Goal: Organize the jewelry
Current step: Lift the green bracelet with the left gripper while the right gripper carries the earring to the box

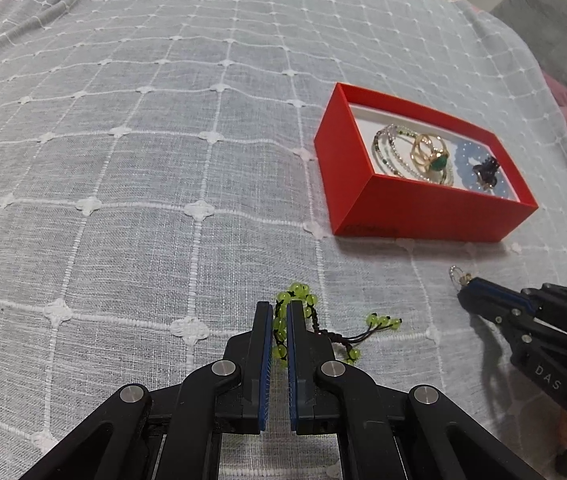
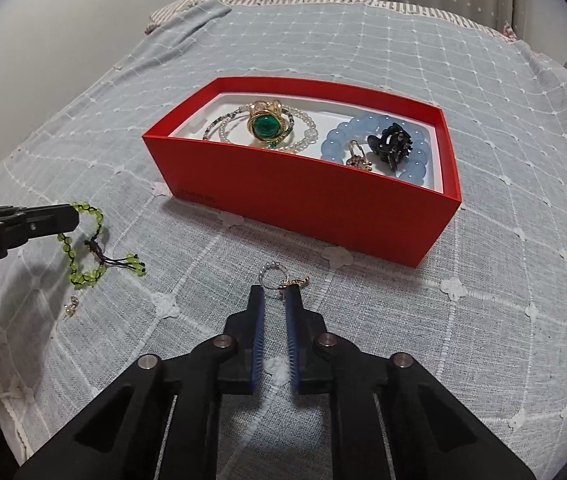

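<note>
The small silver hoop earring (image 2: pixel 271 278) with its gold charm lies on the bed's blue checked cover (image 2: pixel 403 320), right at the tips of your right gripper (image 2: pixel 276 295). In the right wrist view the hoop pokes out just past the fingers at about 12 o'clock, with the charm against the right-hand finger. The fingers have drawn nearly together on it, and seen from the left wrist view they look pinched on the earring's base. You appear to be at the pick-up step for this piece; whether the hold is secure I cannot tell.

Your left gripper (image 1: pixel 279 312) is closed on the green beaded bracelet (image 1: pixel 299 320), a strand of beads running up between its fingers while the rest, with its black cord tassels, trails on the cover toward 3 o'clock.

The red box (image 2: pixel 303 200) sits beyond both, at about 1 o'clock from the earring in the right wrist view. Already inside are a green-stone gold ring (image 2: pixel 265 124) on pearl strands, a blue bead bracelet (image 2: pixel 379 140), a black hair claw (image 2: pixel 389 144) and a small gold piece (image 2: pixel 357 156).

Next, by my reading, lift the earring straight up, carry it over the near red wall and let it go inside; go gently, as so thin a hoop could slip. A tiny gold item (image 2: pixel 71 305) lies near the bracelet, not yet collected.
</note>
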The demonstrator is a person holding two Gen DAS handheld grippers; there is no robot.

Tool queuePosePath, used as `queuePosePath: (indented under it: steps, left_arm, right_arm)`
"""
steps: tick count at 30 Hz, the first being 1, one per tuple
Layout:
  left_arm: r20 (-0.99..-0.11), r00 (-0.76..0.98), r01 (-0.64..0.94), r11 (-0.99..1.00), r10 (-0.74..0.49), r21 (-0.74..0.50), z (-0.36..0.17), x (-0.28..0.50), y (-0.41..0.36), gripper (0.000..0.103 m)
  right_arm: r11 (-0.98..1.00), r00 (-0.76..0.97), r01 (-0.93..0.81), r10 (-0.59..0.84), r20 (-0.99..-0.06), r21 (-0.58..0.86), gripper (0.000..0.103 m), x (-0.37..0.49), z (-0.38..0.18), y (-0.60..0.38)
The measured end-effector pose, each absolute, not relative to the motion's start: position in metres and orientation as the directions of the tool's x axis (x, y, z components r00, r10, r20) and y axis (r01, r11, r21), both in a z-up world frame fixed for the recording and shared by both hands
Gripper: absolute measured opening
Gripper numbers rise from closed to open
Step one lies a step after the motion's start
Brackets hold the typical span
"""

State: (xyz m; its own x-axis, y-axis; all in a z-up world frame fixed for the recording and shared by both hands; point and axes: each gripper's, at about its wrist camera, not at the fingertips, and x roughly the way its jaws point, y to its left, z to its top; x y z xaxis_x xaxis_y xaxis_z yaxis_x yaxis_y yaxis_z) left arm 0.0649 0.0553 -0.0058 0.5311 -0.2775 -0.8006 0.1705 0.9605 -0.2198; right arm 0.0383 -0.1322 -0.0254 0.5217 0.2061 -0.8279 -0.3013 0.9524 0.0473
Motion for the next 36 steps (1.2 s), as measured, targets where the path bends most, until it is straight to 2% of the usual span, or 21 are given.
queuePosePath:
  steps: [3, 19, 22, 23, 24, 26, 34, 36]
  left_arm:
    - [-0.803, 0.529, 0.171, 0.961, -0.275, -0.217, -0.007, 0.065, 0.055, 0.001]
    - [-0.802, 0.526, 0.177, 0.958, -0.285, -0.224, -0.006, 0.061, 0.053, 0.001]
    - [-0.803, 0.524, 0.178, 0.958, -0.285, -0.223, -0.006, 0.062, 0.054, 0.001]
    - [-0.804, 0.523, 0.177, 0.959, -0.284, -0.223, -0.006, 0.062, 0.054, 0.001]
    - [-0.804, 0.523, 0.176, 0.959, -0.283, -0.223, -0.007, 0.062, 0.055, 0.001]
    - [-0.805, 0.522, 0.175, 0.959, -0.283, -0.223, -0.007, 0.062, 0.055, 0.001]
    - [-0.808, 0.519, 0.18, 0.96, -0.278, -0.215, -0.009, 0.063, 0.051, 0.001]
    - [-0.809, 0.518, 0.183, 0.96, -0.278, -0.213, -0.009, 0.063, 0.049, 0.001]
  right_arm:
    - [0.947, 0.516, -0.318, 0.205, -0.831, 0.037, 0.0, 0.035, -0.025, -0.129]
    - [0.933, 0.498, -0.356, 0.231, -0.836, 0.046, 0.0, 0.012, -0.017, -0.133]
    - [0.934, 0.516, -0.356, 0.198, -0.833, 0.001, 0.003, 0.01, -0.018, -0.132]
    - [0.934, 0.523, -0.357, 0.183, -0.832, -0.019, 0.01, 0.01, -0.018, -0.131]
    - [0.935, 0.529, -0.353, 0.171, -0.831, -0.031, 0.023, 0.01, -0.019, -0.132]
    - [0.942, 0.541, -0.335, 0.158, -0.826, -0.039, 0.037, 0.012, -0.019, -0.135]
    - [0.94, 0.543, -0.34, 0.181, -0.82, -0.017, 0.037, 0.033, -0.025, -0.139]
    - [0.938, 0.543, -0.345, 0.185, -0.819, -0.017, 0.029, 0.034, -0.025, -0.138]
